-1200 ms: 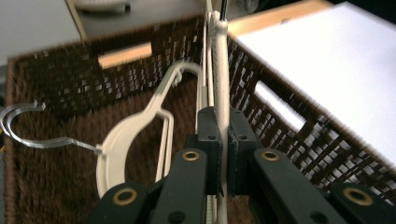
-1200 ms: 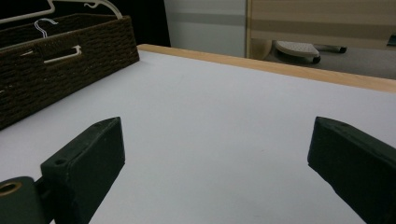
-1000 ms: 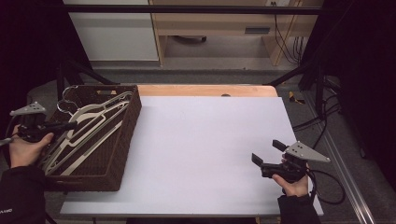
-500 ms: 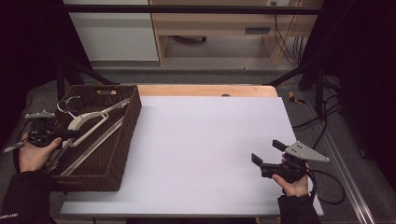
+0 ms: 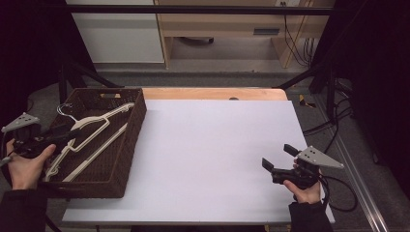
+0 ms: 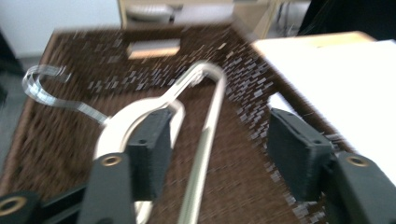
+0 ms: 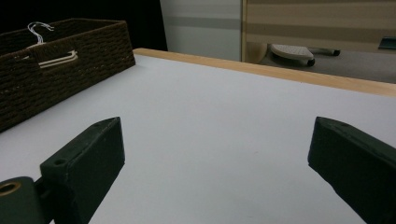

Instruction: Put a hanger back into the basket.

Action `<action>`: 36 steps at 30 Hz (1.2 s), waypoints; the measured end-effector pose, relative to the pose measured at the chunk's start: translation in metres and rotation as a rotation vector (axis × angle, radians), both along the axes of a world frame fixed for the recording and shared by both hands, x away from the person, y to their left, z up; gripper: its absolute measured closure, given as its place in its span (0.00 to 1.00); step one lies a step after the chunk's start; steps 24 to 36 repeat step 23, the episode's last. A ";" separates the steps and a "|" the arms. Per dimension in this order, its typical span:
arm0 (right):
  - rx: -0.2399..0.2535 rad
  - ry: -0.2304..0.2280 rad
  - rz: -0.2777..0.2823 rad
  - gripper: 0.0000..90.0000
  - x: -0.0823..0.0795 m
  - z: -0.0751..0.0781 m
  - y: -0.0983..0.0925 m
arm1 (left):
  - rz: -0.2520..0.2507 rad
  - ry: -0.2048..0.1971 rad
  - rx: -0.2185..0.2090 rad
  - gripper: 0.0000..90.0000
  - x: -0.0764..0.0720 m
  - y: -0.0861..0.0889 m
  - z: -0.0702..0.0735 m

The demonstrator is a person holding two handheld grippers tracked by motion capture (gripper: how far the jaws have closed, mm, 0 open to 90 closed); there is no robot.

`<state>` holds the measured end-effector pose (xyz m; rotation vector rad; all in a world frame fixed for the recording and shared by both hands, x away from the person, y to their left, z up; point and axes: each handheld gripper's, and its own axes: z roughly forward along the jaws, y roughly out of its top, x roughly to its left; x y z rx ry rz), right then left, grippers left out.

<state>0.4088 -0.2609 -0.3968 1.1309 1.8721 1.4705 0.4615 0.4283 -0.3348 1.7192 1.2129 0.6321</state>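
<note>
The hangers [image 5: 89, 137] lay stacked in the basket [image 5: 126, 159], hooks toward its far end, apparently stored there for picking out. Over the basket's near left side, the left gripper [image 6: 219, 144] had just been opening its jaws; they stood apart around the top hanger's shoulder, one pad beside it, not clamping it. Well right of the basket, the right gripper [image 5: 279, 158] waited low over the table [image 5: 212, 145], jaws wide apart and empty.

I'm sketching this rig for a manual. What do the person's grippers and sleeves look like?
Both grippers, the left gripper and the right gripper, are black, each with two blocky black jaws and brass-coloured screw holes at the jaw bases. A grey three-cornered plate sits atop each. A black cable loops from the right one. The sleeves are dark.
</note>
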 end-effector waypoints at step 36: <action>0.023 -0.016 0.023 0.03 -0.004 0.003 -0.004 | -0.236 -0.188 -0.010 0.01 -0.054 -0.118 -0.018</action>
